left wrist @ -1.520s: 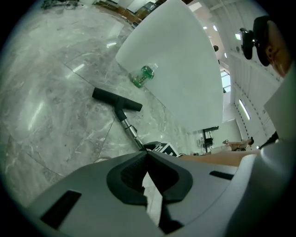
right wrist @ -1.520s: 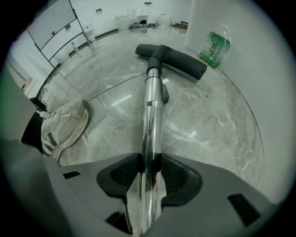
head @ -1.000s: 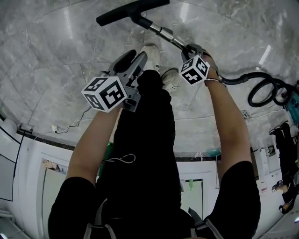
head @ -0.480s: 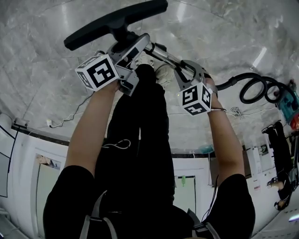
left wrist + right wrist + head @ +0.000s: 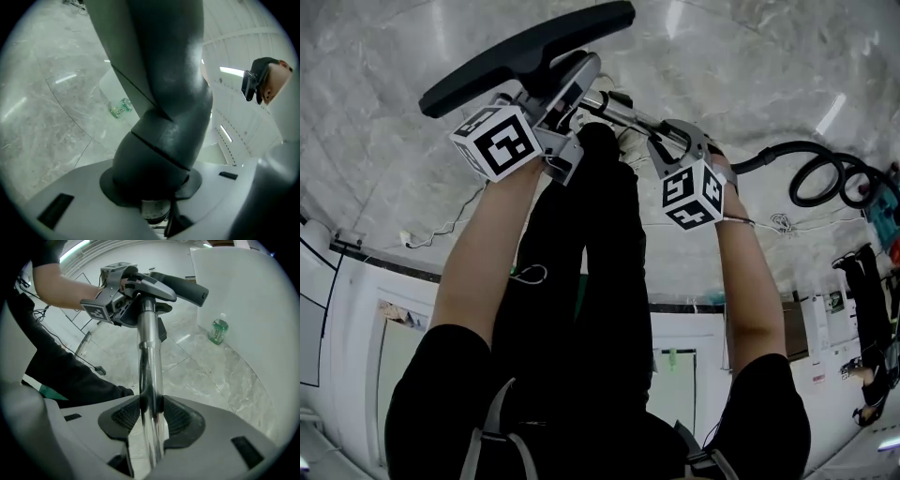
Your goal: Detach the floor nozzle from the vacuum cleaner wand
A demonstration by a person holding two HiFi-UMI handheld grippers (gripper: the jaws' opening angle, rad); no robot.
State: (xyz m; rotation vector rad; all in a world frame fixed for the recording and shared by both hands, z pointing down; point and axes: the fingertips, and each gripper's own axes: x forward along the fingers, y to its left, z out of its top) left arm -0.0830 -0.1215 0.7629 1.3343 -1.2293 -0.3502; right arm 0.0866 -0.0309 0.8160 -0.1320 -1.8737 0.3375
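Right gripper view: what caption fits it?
Right gripper clamps the shiny wand; left gripper, jaws just closing, grips the floor nozzle.

wand (image 5: 149, 362): shiny smooth metal; floor nozzle (image 5: 525, 52): matt dark plastic; floor (image 5: 722, 56): glossy veined stone

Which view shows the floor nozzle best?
The head view: the whole nozzle shows there, as a long black bar. The left gripper view shows only its neck, very close. The right gripper view shows one end beyond the wand.
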